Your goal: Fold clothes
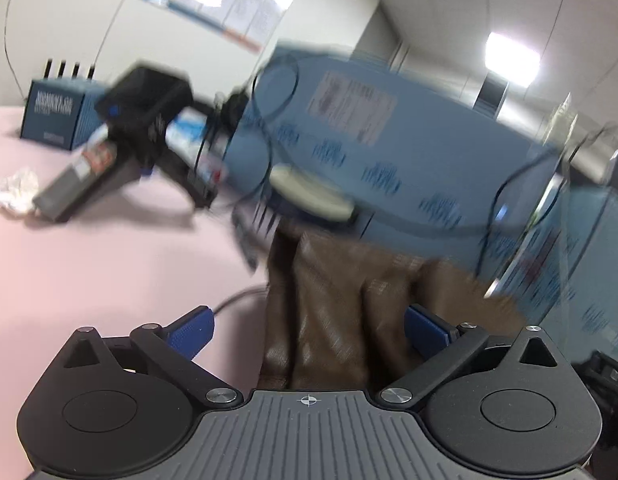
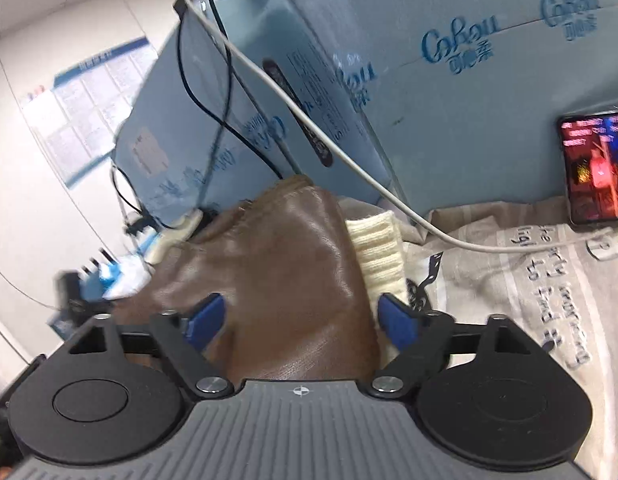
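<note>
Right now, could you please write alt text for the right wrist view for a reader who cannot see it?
The open right gripper straddles a brown leather-like garment, a cream ribbed knit piece beside it. Behind stand blue cartons crossed by a white cable; a lit phone is at right.

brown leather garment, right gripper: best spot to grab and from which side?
Judging by the right wrist view, take the brown leather garment at its stitched top edge beside the cream ribbed knit, coming straight ahead from the near side. That hem is the thin raised ridge. The right gripper already has open jaws straddling the leather. Stay low, clear of the white cable.
</note>
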The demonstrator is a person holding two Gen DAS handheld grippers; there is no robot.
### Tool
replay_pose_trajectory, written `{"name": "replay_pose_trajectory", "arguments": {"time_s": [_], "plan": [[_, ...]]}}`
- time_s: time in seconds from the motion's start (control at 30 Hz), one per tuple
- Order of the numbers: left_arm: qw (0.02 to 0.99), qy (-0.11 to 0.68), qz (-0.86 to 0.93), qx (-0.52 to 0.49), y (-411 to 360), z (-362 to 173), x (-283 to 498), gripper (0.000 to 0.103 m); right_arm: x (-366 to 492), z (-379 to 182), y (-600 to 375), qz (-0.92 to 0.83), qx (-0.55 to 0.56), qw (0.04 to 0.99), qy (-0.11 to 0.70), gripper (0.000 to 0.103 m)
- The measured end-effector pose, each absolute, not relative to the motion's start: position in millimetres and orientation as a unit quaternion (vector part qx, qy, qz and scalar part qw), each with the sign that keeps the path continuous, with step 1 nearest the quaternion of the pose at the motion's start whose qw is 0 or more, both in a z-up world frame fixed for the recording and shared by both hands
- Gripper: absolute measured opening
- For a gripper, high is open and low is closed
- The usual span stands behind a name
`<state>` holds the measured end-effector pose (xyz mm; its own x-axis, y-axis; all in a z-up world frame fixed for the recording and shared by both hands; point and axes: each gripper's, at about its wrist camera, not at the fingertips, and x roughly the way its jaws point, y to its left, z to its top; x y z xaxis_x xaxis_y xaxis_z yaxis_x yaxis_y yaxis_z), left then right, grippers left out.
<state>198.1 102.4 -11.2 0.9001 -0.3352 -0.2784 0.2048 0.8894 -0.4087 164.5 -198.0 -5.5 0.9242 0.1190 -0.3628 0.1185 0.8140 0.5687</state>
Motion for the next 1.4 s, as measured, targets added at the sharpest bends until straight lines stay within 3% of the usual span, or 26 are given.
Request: {"name": "replay_pose_trajectory", "arguments": {"time_s": [0.07, 0.2, 0.7, 1.07, 1.4], "plan": [[0.966, 0.145, -0.125, -0.177, 101, -4, 186, 0.102, 151, 2, -201, 0.019, 0.326, 0.926, 0.191, 0.096], [0.978, 0.094, -0.106, -0.15, 95, 10, 150, 0.103, 125, 15, -195, 0.032, 0.312, 0.933, 0.176, 0.103], [0.993, 0.073, 0.024, -0.089, 38, 4, 37, 0.103, 45, -2, -174, 0.008, 0.077, 0.995, 0.065, 0.103], [0.991, -0.017, 0.131, -0.029, -4, 1, -10, 0.103, 28, 3, -176, 0.059, 0.052, 0.997, 0.004, 0.103], [0.989, -0.014, 0.146, 0.033, -28, -1, -2, 0.103, 26, 6, -191, 0.049, 0.09, 0.995, -0.014, 0.103]]}}
